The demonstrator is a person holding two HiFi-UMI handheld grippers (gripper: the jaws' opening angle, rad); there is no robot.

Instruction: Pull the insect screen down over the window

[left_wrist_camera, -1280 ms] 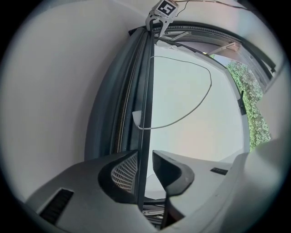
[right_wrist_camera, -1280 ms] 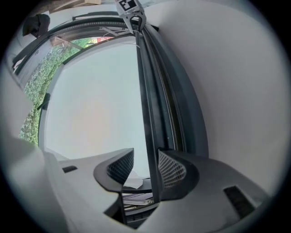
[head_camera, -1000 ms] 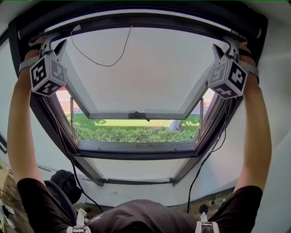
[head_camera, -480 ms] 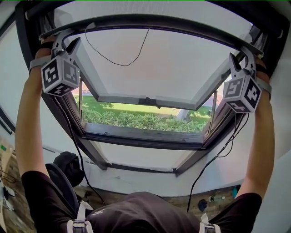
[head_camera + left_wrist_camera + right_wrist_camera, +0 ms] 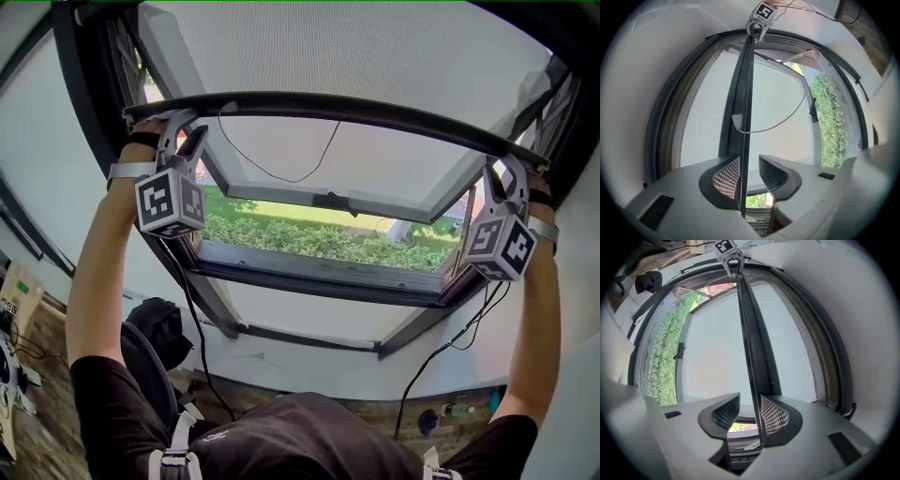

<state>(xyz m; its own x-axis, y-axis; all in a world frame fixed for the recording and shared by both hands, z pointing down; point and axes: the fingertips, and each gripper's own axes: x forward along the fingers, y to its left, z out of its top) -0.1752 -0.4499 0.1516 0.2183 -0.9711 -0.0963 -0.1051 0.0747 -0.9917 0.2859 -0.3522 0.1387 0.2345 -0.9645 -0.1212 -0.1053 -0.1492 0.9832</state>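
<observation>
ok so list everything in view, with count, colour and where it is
pull bar: 1, black, across the window, between both grippers' jaws
insect screen: 1, grey mesh, above the pull bar
window sash: 1, white frame, swung open beyond the bar
handle: 1, black, sash's lower edge
cord: 1, black, looping down from the bar
hedge: 1, green, outside below the sash
bag: 1, black, low at left
cables: 2, black, hanging from the grippers
left gripper: 1, grey, bar's left end, jaws apart, just been opening
right gripper: 1, grey, bar's right end, jaws apart, just been closing
arms: 2, bare, raised

Screen bar [image 5: 356, 111] lies across window [image 5: 319, 273] (hedge [image 5: 309, 242] beyond).
</observation>
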